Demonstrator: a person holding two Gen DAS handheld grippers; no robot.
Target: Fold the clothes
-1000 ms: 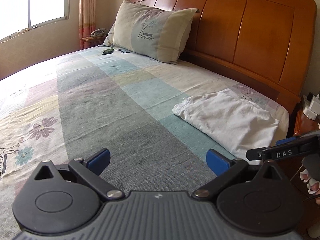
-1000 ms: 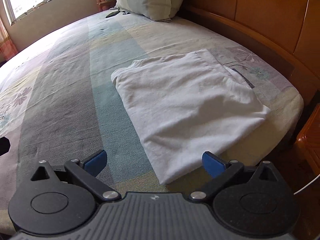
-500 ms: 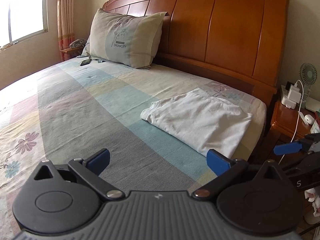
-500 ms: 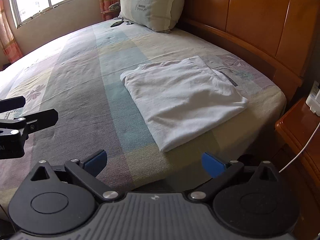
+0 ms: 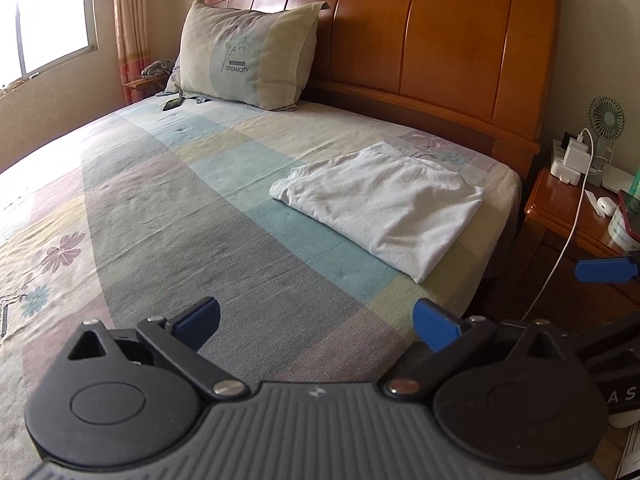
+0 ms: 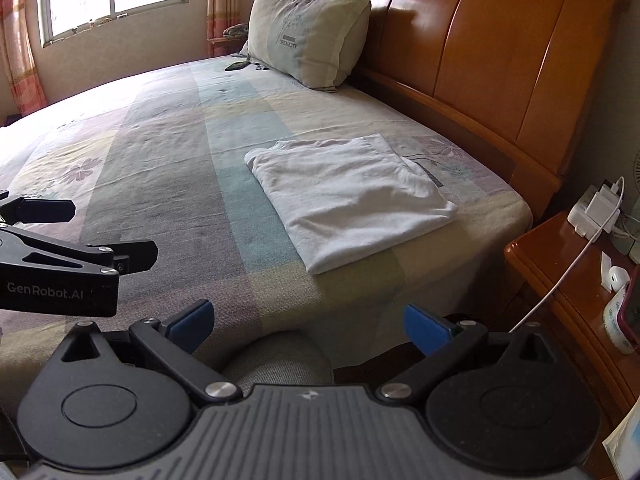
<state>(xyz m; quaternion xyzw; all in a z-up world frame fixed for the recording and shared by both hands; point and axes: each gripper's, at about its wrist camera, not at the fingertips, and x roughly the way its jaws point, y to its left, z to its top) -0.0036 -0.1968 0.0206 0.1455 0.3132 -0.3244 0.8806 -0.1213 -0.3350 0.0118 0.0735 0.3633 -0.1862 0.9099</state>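
Note:
A white garment [image 5: 384, 204] [image 6: 348, 200] lies folded into a flat rectangle on the bed, near the headboard-side corner. My left gripper [image 5: 316, 322] is open with nothing between its blue pads, held back over the near part of the bed, well short of the garment. My right gripper [image 6: 306, 324] is also open and empty, hanging off the bed's edge in front of the garment. The left gripper's body [image 6: 60, 264] shows at the left of the right wrist view. One blue fingertip [image 5: 604, 270] of the right gripper shows at the right of the left wrist view.
A pillow [image 5: 248, 60] leans on the wooden headboard [image 5: 440, 40]. A small dark device [image 5: 173, 103] lies beside the pillow. A bedside table [image 6: 568, 280] at right carries a charger with white cable [image 6: 596, 208], earbuds case and a small fan [image 5: 606, 120]. A grey-clad knee [image 6: 276, 356] sits below the right gripper.
Both grippers have drawn back away from the folded garment, which now looks smaller and farther off. The bedside table and the person's knee have come into view. The garment has not moved.

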